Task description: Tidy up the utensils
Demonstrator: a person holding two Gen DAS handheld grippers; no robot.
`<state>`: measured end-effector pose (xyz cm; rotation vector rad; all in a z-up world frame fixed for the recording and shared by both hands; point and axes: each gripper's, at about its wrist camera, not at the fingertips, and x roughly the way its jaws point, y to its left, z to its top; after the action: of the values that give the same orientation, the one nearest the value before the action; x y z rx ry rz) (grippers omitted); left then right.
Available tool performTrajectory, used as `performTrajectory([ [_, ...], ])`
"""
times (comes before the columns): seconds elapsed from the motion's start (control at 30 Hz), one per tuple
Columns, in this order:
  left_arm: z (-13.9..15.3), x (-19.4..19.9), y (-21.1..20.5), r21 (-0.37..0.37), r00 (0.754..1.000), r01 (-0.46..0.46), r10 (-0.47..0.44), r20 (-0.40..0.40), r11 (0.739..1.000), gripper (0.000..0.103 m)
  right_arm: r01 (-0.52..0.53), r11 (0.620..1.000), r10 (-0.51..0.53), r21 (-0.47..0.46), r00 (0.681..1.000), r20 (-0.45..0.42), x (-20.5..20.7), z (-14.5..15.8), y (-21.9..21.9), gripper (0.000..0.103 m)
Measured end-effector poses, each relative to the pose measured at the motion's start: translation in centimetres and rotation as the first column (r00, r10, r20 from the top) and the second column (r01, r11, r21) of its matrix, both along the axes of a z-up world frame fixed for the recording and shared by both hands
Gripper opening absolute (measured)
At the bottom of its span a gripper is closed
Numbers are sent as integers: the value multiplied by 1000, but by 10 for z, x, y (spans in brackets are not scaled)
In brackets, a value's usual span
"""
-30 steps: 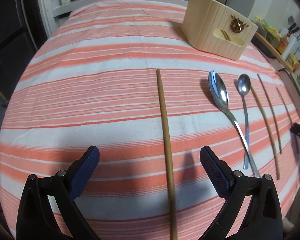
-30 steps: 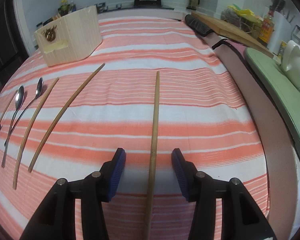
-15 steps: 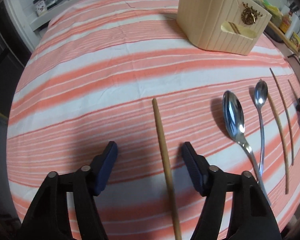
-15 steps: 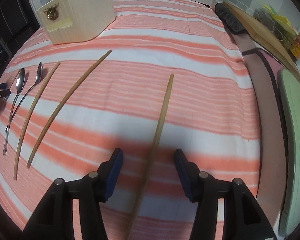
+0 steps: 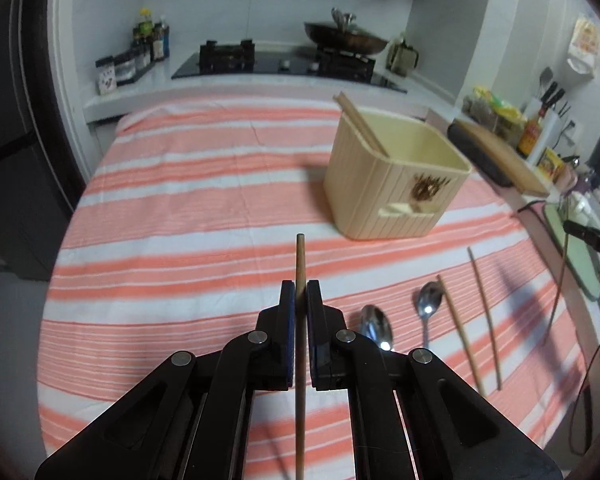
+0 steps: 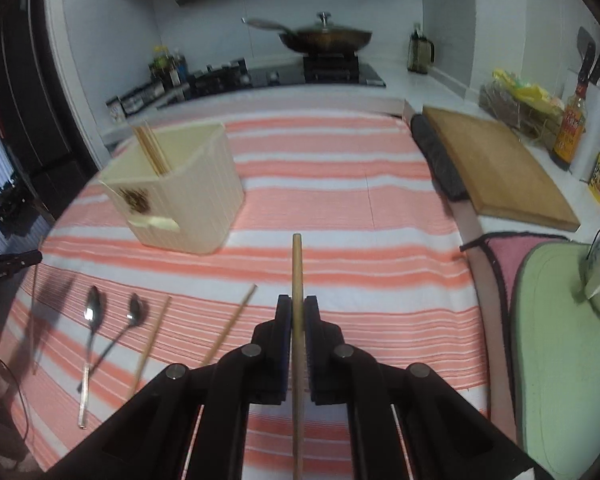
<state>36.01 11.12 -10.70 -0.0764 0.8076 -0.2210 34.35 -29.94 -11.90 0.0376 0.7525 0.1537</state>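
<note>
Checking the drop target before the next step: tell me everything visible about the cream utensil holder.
The utensil holder is a cream, ribbed, plastic-looking box with rounded corners, open on top. Its front carries a dark brown emblem above a small slot-like pocket. It stands upright on the striped tablecloth, beyond the spoons and chopsticks lying there. A few wooden chopsticks lean inside against one corner. Neither gripper touches it.

Holder [image 5: 396, 184] on cloth [image 5: 204, 200], two spoons [image 5: 404, 322] before it, stove [image 5: 284, 64] behind
</note>
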Motion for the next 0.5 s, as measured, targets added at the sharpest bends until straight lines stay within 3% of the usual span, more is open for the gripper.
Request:
performTrajectory([
  [0.2, 50, -34, 5, -76, 991, 10, 0, 131, 997, 3, -24, 999, 20, 25, 989, 147, -32, 51, 9, 6],
  [0.5, 93, -47, 10, -118, 976, 22, 4, 216, 993, 3, -63, 997, 46, 54, 963, 267, -37, 81, 20, 6],
])
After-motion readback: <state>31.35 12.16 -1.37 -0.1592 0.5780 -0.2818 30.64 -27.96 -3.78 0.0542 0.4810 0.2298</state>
